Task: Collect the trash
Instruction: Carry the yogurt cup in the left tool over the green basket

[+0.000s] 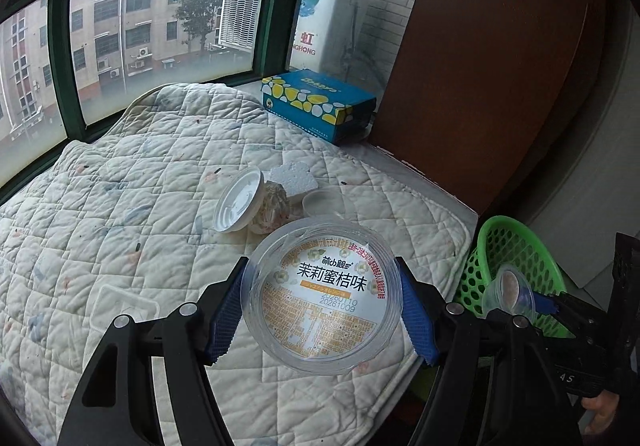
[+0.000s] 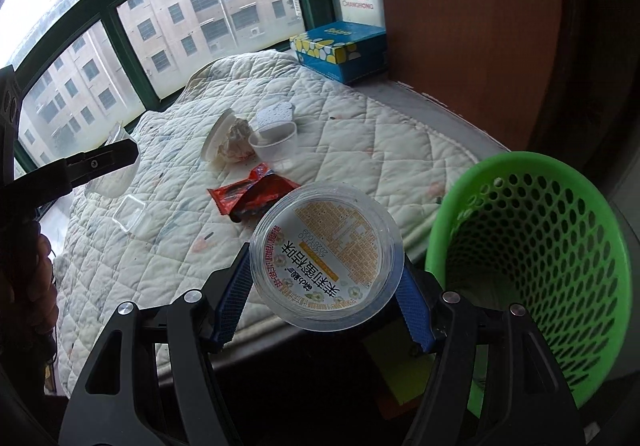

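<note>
My left gripper (image 1: 322,266) is shut on a clear plastic cup (image 1: 324,306) with a printed label, held above the quilted pad (image 1: 140,214). My right gripper (image 2: 325,258) is shut on a similar labelled clear cup (image 2: 326,246), just left of the green perforated basket (image 2: 532,246). In the left wrist view the right gripper (image 1: 524,300) shows with its cup (image 1: 508,292) in front of the basket (image 1: 516,242). On the pad lie a white lid (image 2: 218,138), crumpled paper (image 2: 238,142), a small clear cup (image 2: 274,142), a red wrapper (image 2: 248,194) and a square clear lid (image 2: 130,214).
A blue tissue box (image 1: 316,102) stands at the pad's far corner by the green-framed window (image 1: 160,38). A brown wooden cabinet (image 1: 480,66) rises on the right. A white foam piece (image 1: 292,178) lies behind the crumpled paper. A hand (image 2: 36,286) shows at the left edge.
</note>
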